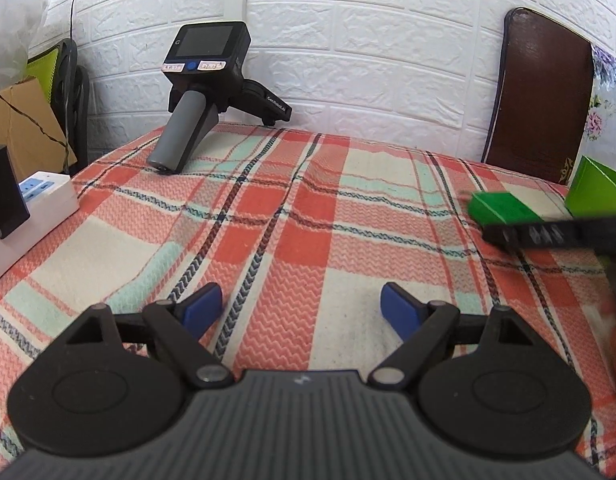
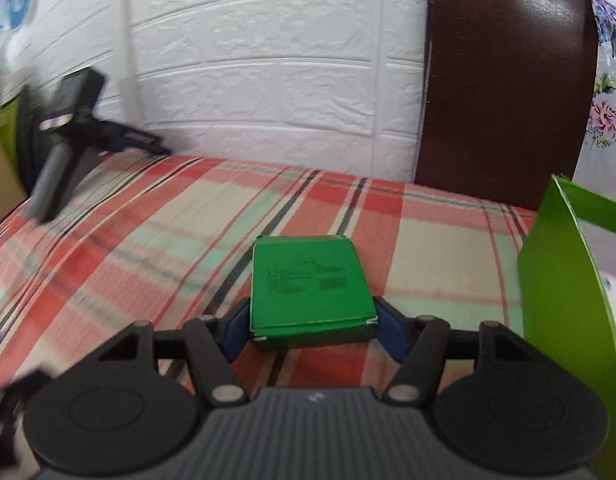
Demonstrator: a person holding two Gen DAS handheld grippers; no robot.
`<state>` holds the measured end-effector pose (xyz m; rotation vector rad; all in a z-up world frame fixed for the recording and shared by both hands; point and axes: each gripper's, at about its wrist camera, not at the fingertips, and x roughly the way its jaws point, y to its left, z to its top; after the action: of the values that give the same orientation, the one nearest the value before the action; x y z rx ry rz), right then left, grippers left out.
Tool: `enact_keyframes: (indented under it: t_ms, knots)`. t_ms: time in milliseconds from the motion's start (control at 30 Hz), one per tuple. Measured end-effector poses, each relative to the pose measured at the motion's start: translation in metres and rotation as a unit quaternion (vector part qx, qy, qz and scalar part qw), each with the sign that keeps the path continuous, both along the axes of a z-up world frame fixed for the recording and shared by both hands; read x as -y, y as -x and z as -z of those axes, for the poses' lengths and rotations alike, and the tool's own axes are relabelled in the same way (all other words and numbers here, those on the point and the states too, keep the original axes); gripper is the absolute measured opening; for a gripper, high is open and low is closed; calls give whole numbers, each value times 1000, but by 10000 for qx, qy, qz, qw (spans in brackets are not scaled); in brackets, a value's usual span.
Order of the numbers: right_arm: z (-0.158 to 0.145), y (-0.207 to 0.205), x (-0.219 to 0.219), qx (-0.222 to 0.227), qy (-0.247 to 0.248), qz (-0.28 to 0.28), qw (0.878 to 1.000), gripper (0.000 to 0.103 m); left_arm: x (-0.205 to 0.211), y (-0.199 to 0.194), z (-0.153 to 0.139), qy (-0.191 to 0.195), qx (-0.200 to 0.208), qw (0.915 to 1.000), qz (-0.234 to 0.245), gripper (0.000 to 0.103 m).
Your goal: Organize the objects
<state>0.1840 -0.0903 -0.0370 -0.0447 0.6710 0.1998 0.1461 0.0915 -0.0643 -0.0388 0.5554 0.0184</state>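
My right gripper (image 2: pixel 312 322) is shut on a flat dark-green box (image 2: pixel 310 286). Its blue pads (image 2: pixel 390 330) press on the box's two sides just above the plaid tablecloth (image 2: pixel 147 248). In the left wrist view the same green box (image 1: pixel 500 206) shows at the right edge, with a black finger of the right gripper (image 1: pixel 548 234) along its near side. My left gripper (image 1: pixel 301 300) is open over the plaid tablecloth (image 1: pixel 291 220) with nothing between its blue pads (image 1: pixel 400 308).
A spare hand-held gripper with a screen (image 1: pixel 205 80) rests at the table's back left by the white brick wall. A white power strip (image 1: pixel 35 204) with a black adapter (image 1: pixel 3 192) lies at the left. A light-green open carton (image 2: pixel 568 292) stands at the right, before a brown chair back (image 2: pixel 504 80).
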Motion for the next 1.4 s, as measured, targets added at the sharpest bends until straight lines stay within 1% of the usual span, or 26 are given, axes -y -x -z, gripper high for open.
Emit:
enact_keyframes:
  t_ms: [200,367,400,433,467,500,600,700,767,833,867,900,933,967,1000,1033,1100,1167,1267,1333,1400]
  knots:
    - [-3,95,10,-38,-2,-447,9990,64,-3,-3,1,188,-146,9997,85,92]
    - [-7,156,27,-43,73,-451,9989,65,4,5,-5,-5,-313,9995,11,92]
    - [-7,164,31,-34,84,-421,9991,65,8,11,-8,30,-377,9993,10,92]
    - [-8,175,34,1,105,-411,9991,66,11,20,-13,162,-405,9990,73,92]
    - [-8,184,38,46,129,-408,9991,73,17,30,-18,292,-419,9985,187,92]
    - [-7,192,41,88,139,-394,9991,75,24,38,-23,391,-480,9973,398,91]
    - [-7,203,47,164,44,-406,9990,76,49,65,-39,643,-710,9894,1092,91]
    - [-9,206,48,228,19,-441,9988,77,73,78,-47,956,-1075,9749,1701,87]
    - [-9,206,49,269,44,-482,9985,77,86,78,-43,1058,-1349,9674,1863,86]
    - [-7,203,47,284,139,-521,9981,77,93,71,-34,1310,-1688,9588,1872,84]
    - [-5,201,46,250,167,-544,9981,73,95,65,-28,1494,-1907,9521,1867,80]
    - [-3,198,46,191,131,-581,9980,70,98,62,-23,1605,-2011,9482,1863,80]
    - [-2,198,47,200,65,-623,9978,64,103,64,-24,1510,-1882,9520,1881,79]
    - [-2,198,47,213,50,-679,9974,63,111,65,-25,1346,-1836,9535,1978,64]
    - [-3,199,47,228,37,-725,9971,62,117,66,-25,1297,-1809,9528,2064,51]
    - [-2,201,47,227,36,-743,9970,62,120,68,-29,1410,-1847,9487,2144,49]
    - [-5,208,51,353,21,-602,9976,62,127,70,-39,1415,-1810,9482,2193,48]
    - [-15,214,60,590,-83,-453,9972,62,137,72,-60,1305,-1554,9497,2385,48]
    - [-39,220,77,1144,-54,-220,9932,62,164,72,-94,1058,-1071,9511,2697,48]
    - [-54,218,90,1451,15,-19,9894,62,184,64,-112,998,-871,9483,2884,48]
    - [-67,210,108,1634,30,209,9863,62,205,52,-125,993,-785,9440,3047,48]
